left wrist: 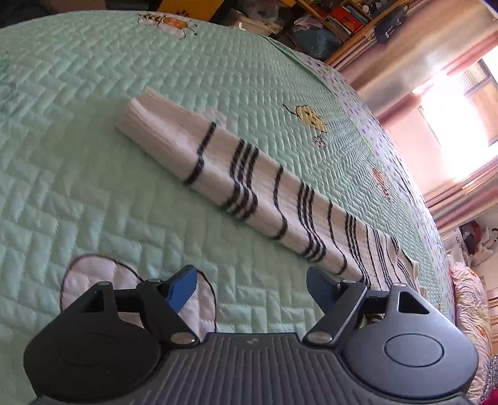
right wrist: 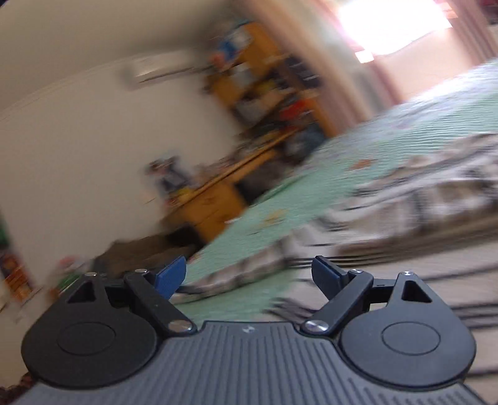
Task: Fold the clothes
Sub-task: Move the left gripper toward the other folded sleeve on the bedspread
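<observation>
Count's pretty short here: one folded white knit garment with dark stripes (left wrist: 249, 183), lying diagonally just ahead of the left tongs. One mint-green quilted bedspread (left wrist: 93, 193) under it. Two embroidered bees (left wrist: 169, 23) way out front, plus one yellow cartoon figure (left wrist: 311, 118) off to the right.

A folded garment (left wrist: 249, 193) lies on the quilt (left wrist: 93, 187), ahead of the left gripper (left wrist: 252, 280).

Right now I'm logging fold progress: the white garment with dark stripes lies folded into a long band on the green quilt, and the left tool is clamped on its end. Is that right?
Not quite. The left tool is open with nothing between its fingers, as the left wrist view shows. The rest holds: the striped garment lies folded into a long band on the green quilt.
</observation>
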{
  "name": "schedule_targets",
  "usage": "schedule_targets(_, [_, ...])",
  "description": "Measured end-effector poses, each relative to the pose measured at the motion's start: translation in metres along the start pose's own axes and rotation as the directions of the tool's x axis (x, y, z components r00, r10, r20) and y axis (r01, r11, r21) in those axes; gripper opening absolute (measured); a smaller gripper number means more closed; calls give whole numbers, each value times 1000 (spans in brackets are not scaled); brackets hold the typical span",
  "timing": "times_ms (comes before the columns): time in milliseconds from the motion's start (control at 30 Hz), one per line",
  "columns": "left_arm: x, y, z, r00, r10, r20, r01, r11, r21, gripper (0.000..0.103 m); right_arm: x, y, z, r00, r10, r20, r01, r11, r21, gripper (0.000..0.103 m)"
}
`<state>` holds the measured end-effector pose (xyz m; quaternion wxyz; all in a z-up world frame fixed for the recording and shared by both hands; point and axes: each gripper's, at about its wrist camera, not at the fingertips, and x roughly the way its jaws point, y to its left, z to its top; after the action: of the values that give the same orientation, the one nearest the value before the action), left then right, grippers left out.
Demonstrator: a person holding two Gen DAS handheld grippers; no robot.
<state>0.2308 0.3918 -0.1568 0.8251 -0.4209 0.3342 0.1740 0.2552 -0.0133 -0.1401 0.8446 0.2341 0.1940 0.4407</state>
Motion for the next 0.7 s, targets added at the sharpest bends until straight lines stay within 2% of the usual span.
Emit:
schedule_targets(67, [-2, 4, 1, 1000, -7, 8, 7, 1000, -17, 80, 51, 6, -9, 988, 0, -155, -1, 1000, -9, 88])
schedule_targets(100, [-4, 8, 3, 1000, -7, 12, 7, 1000, -30, 80, 85, -5, -23, 937, -33, -348, 53, 998, 46, 88])
schedule_targets(133, [-8, 12, 5, 1000, -2, 22, 3, 999, -37, 80, 98, -12, -35, 911, -66, -407, 105, 992, 73, 85])
schedule_targets(200, [-18, 21, 11, 999, 17, 50, -15, 999, -44, 82, 85, -5, -35, 931, -51, -361, 104, 986, 129, 85])
schedule_targets(300, [-29, 36, 20, 995, 53, 88, -48, 997, -56, 89, 63, 5, -30, 933, 18, -359, 53, 981, 187, 85])
schedule_targets(367, [-31, 48, 25, 995, 49, 91, -41, 995, -95, 89, 50, 15, -23, 951, 16, -310, 37, 986, 166, 85])
schedule_targets(467, [-30, 62, 35, 995, 9, 99, 7, 987, -161, 89, 52, 22, -20, 959, 77, -273, -42, 991, 129, 88])
schedule_targets(533, [-25, 66, 44, 993, 6, 114, 16, 982, -189, 89, 60, 5, -26, 949, 42, -314, 3, 990, 142, 89])
schedule_targets(600, [-16, 68, 55, 993, 21, 119, 4, 978, -206, 89, 62, -18, -37, 945, 20, -327, 38, 984, 172, 81])
schedule_targets(633, [-12, 69, 61, 992, 20, 121, 7, 977, -215, 89, 53, -24, -39, 958, 62, -281, -4, 979, 203, 81])
schedule_targets(700, [-5, 73, 71, 992, 9, 123, 20, 972, -232, 91, 38, -30, -38, 967, 111, -228, -45, 960, 276, 81])
